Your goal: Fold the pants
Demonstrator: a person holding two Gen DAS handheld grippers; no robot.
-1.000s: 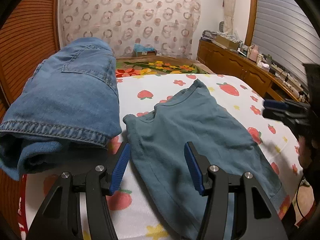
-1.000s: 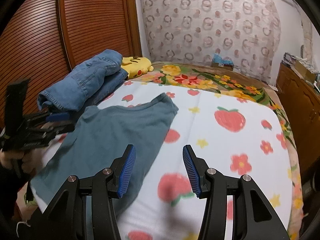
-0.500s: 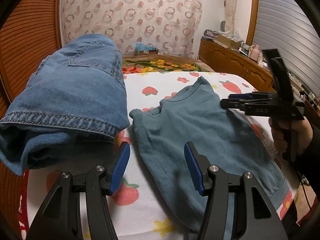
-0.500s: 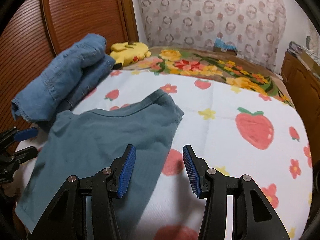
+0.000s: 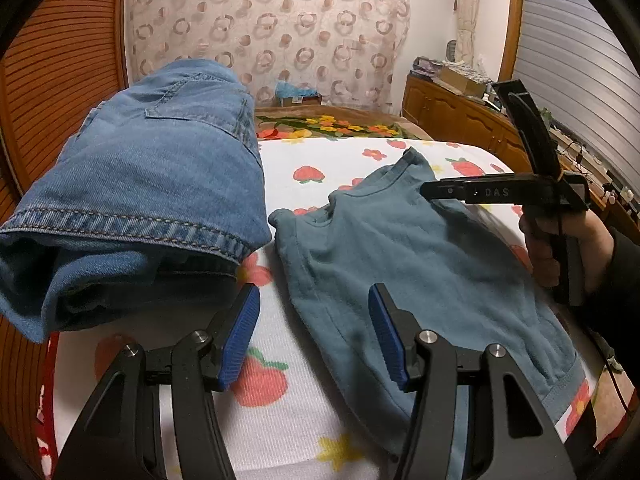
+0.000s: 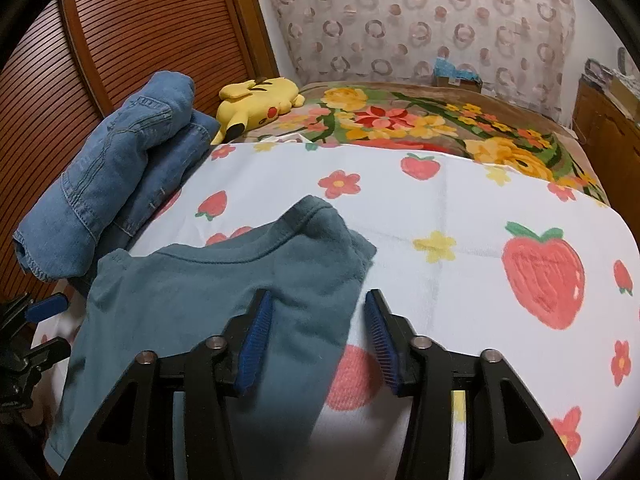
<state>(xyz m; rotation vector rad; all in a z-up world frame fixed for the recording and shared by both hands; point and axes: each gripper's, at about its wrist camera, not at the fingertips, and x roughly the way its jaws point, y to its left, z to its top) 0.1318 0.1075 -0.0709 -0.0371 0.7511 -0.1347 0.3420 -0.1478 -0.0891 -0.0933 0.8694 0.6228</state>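
The soft teal-grey knit pants point(image 6: 208, 304) lie flat on the white strawberry-and-flower print bedspread point(image 6: 460, 208), long axis running from the near edge of the bed, where the ribbed waistband or cuff end point(image 5: 564, 384) sits, away toward the two short points at the far end point(image 5: 404, 164). Right gripper point(image 6: 318, 332) is the nearer one to the working edge: it straddles the garment's right-hand side edge, left blue pad over cloth, right pad over bare bedspread, pointing steeply down. Its jaws are closing with the fabric edge between them; pads do not look to be pressing on cloth yet. In the left wrist view the same tool point(image 5: 508, 194), held in a person's hand point(image 5: 560, 248), hangs over the right half of the pants. Left gripper point(image 5: 314, 334) stands half open and empty, hovering over the near left edge of the pants, one pad over bedspread, one over cloth. Judgement: the coming move turns on pinching that right side edge and carrying it across the long axis toward the left. Fabric looks thin and limp, lightly wrinkled, likely to drape and slip if pinched shallow. Folded blue denim jeans point(image 5: 132, 200) are stacked just beside the pants on the left; a yellow plush toy point(image 6: 260, 100) lies well beyond.
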